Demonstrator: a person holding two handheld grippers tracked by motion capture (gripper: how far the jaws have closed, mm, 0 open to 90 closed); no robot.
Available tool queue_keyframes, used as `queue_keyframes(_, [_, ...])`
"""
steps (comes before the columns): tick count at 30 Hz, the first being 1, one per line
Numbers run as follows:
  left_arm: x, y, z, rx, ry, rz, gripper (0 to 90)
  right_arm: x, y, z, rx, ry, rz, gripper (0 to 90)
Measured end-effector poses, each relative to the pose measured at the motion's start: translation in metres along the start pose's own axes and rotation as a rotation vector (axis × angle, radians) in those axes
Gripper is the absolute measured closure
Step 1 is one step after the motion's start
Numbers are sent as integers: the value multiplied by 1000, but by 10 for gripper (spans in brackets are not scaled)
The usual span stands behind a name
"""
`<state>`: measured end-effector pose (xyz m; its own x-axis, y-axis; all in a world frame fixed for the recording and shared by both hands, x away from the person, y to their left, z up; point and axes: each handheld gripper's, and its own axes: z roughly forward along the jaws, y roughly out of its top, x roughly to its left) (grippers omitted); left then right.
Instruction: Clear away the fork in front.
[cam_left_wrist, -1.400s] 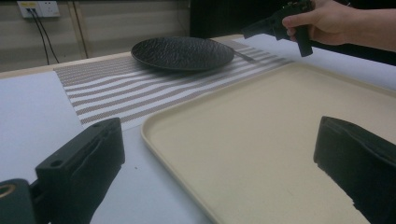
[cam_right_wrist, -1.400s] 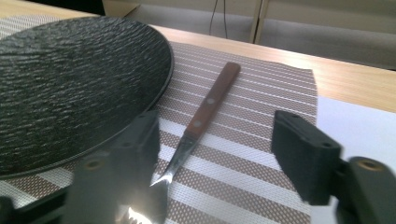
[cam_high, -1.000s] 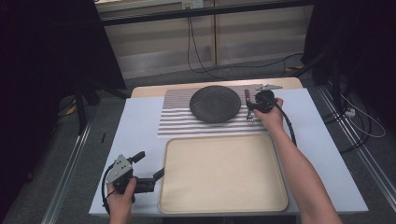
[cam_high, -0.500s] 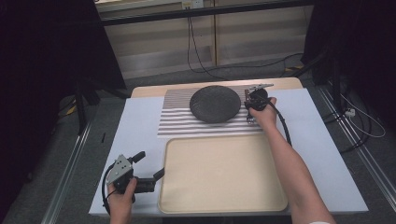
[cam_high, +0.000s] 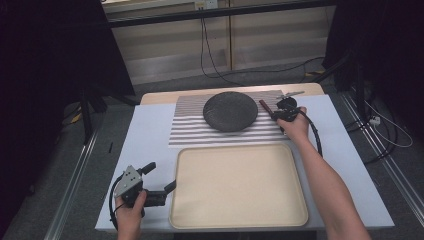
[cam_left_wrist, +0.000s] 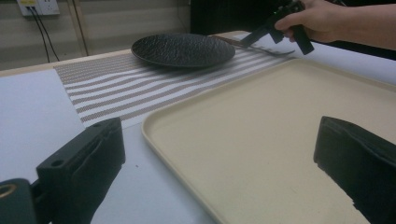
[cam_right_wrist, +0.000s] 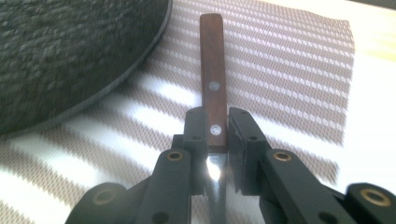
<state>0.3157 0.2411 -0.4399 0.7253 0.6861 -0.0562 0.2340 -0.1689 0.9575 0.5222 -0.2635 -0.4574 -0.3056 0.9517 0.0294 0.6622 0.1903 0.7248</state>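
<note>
Near the far right corner of the tabletop, the right gripper (cam_right_wrist: 216, 135) has its jaws closed on a knife (cam_right_wrist: 212, 70) beside the plate (cam_high: 230, 111). Its wooden handle points straight out past the jaws. The left gripper (cam_high: 159, 181) (near the tray (cam_high: 240, 220)) sits wide open, holding nothing.

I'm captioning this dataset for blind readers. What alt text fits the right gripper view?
Two black jaws of the right gripper close on the wooden handle of a piece of cutlery, its shiny metal running back between them. It lies over a striped woven placemat, with the rim of a dark textured plate at upper left.
</note>
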Motion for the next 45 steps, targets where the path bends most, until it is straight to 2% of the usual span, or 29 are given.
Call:
queue_keyframes(3, [-1,0,1,4,1,6,23,-3,-8,-10,5,18,5,787])
queue_keyframes(8, [-2,1,3,2,-5,9,23,-6,-21,-23,25,22,-13,787])
queue_keyframes(9, [-2,2,3,0,-7,13,23,-7,-29,-29,33,26,-11,786])
queue_keyframes(12, [-2,2,3,-1,-8,13,23,-7,-33,-35,29,45,6,787])
queue_keyframes(14, [-2,2,4,0,-8,9,23,0,-40,-44,46,41,-34,787])
queue_keyframes(17, [-3,2,5,-6,-9,12,23,3,-44,-48,52,46,-44,786])
queue_keyframes(22, [-3,3,5,-5,-10,22,23,6,-51,-61,92,41,-76,786])
queue_keyframes(27, [-3,3,5,-2,-8,15,23,7,-54,-62,101,37,-81,756])
queue_keyframes(28, [-3,3,5,-3,-8,14,23,7,-53,-61,104,-13,-85,624])
queue_keyframes(29, [-3,3,5,-3,-8,14,23,6,-52,-61,107,-13,-75,621])
queue_keyframes(32, [-3,4,6,-6,-6,11,23,3,-52,-59,103,1,-41,623])
queue_keyframes(35, [-3,4,6,-4,-7,15,23,5,-50,-58,102,-1,-52,650])
queue_keyframes(36, [-3,4,6,-4,-7,15,23,5,-50,-58,101,2,-45,711])
queue_keyframes(37, [-3,4,6,-3,-8,16,24,5,-49,-58,103,34,-37,768])
queue_keyframes(39, [-2,4,7,-1,-6,22,24,6,-48,-57,115,26,-53,770])
queue_keyframes(45, [-3,4,7,3,-5,19,24,9,-45,-55,136,4,-50,773])
